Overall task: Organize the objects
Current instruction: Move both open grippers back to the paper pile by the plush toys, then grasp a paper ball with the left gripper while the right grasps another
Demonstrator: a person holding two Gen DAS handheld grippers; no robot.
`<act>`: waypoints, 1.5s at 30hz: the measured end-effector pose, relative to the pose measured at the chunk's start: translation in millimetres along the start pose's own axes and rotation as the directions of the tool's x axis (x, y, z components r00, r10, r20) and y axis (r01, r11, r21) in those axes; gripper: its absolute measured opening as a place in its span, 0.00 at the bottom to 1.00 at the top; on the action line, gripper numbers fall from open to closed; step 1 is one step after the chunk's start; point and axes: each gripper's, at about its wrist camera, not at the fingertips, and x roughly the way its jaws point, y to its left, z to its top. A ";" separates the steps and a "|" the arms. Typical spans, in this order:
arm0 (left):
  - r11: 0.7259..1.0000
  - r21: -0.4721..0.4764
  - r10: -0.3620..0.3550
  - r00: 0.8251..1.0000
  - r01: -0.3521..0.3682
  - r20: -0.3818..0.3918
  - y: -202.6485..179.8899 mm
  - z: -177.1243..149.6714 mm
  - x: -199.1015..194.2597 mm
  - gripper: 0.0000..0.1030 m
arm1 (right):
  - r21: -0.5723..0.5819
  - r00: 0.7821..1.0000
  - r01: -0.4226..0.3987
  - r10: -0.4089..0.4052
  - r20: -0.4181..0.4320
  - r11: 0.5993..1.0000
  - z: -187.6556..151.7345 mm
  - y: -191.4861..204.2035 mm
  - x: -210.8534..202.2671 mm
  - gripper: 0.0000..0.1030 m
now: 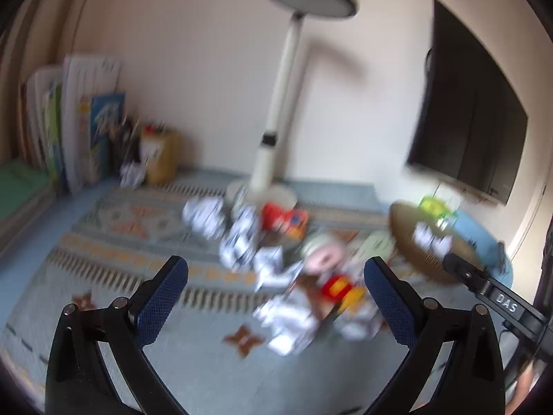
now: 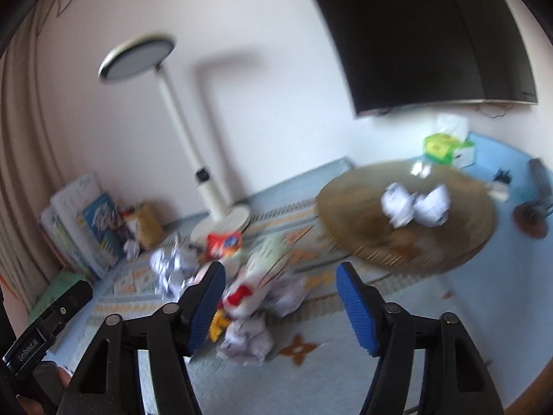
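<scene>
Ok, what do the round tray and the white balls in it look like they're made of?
The round tray looks like woven straw or bamboo: matte tan, with fine ribbing at the rim. The white balls look like crumpled printed paper, creased and faintly marked. Motion blur leaves both uncertain.

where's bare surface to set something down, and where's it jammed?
Free: the patterned mat left of the pile, toward the books; the blue desk right of the woven tray. The tray holds only two paper balls. Crowded: the heap of crumpled paper and wrappers in front of the lamp base.
</scene>
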 end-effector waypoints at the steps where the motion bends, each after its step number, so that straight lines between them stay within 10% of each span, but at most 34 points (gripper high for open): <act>1: 1.000 -0.006 0.003 1.000 -0.003 -0.022 7.1 -8.4 3.9 0.99 | -0.029 0.999 -0.010 0.009 -0.033 1.000 -12.7 11.6 12.7 0.51; 8: 0.993 0.089 0.084 0.996 -0.081 -0.026 5.8 -19.1 35.4 0.99 | -0.151 0.995 0.021 -0.036 -0.097 0.988 -32.5 40.8 47.9 0.50; 32: 0.969 0.247 0.008 0.991 0.025 -0.131 -24.8 -36.5 56.2 0.99 | -0.150 0.973 -0.039 0.004 -0.232 0.988 -41.2 30.2 67.7 0.66; 45: 0.986 0.053 -0.135 0.938 0.160 -0.319 -4.6 -31.7 89.5 0.88 | -0.178 0.931 -0.049 -0.020 -0.364 0.983 -49.9 36.9 91.3 0.66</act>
